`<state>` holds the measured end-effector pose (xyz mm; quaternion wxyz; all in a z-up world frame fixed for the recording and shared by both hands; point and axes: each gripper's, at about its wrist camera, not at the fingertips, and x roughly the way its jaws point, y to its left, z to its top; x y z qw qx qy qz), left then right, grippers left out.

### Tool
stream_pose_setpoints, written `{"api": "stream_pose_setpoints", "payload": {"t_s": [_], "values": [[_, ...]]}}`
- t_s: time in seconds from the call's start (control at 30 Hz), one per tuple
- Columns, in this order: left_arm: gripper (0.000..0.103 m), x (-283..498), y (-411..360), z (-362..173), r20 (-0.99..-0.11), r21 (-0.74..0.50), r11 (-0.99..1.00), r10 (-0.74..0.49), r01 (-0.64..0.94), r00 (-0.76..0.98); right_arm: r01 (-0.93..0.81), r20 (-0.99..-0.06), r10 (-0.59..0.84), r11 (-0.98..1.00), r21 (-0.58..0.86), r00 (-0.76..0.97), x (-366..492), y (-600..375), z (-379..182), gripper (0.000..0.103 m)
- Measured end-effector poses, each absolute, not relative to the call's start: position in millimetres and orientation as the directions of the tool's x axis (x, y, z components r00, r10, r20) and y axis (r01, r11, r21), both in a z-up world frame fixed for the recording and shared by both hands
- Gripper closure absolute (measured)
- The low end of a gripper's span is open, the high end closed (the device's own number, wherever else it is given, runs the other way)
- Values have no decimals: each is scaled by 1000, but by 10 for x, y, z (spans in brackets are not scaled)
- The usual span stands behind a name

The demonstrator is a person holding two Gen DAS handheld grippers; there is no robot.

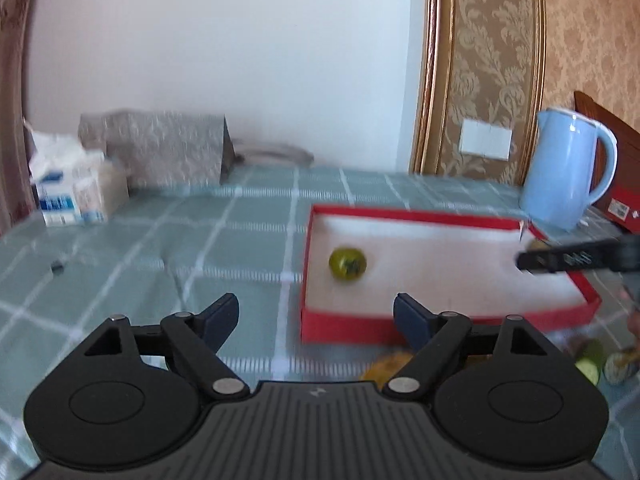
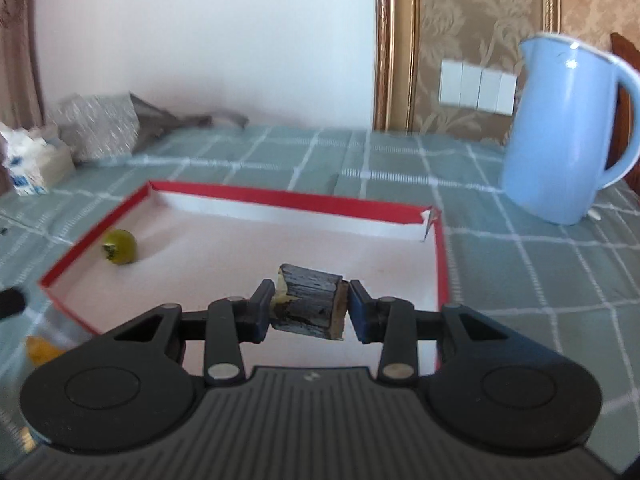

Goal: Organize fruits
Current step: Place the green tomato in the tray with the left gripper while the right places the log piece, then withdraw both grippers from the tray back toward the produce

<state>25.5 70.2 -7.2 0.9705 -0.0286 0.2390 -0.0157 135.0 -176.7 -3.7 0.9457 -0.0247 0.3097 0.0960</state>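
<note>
Pointing downward over the red box (image 2: 256, 199), the right gripper (image 2: 308, 308) clamped a dark chunk (image 2: 310, 304), the left gripper (image 1: 316, 316) gaped empty, and a green fruit (image 2: 119, 246) lay inside.

No readable text; print on the tissue pack (image 1: 68, 196) too blurred.

Left hand-held gripper (image 1: 316, 314) gapes wide, empty; right hand-held gripper (image 2: 310, 310) is clamped, angled downward
</note>
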Motion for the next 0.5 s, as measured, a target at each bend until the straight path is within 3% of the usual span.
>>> {"api": "stream_pose_setpoints", "payload": {"t_s": [0.17, 0.3, 0.43, 0.5], "values": [[18, 262, 746, -139, -497, -90, 995, -84, 45, 863, -193, -656, 158, 981, 19, 738, 1575, -1651, -193, 66], [18, 257, 723, -154, -496, -71, 997, -70, 41, 865, -181, -644, 148, 983, 15, 750, 1558, -1615, -200, 43], [18, 251, 704, -173, -504, -75, 996, -82, 52, 859, -195, -587, 167, 981, 17, 792, 1294, -1687, -42, 41], [18, 233, 675, -183, -504, -58, 997, -80, 59, 860, -199, -538, 174, 980, 13, 824, 1066, -1764, 23, 27]]}}
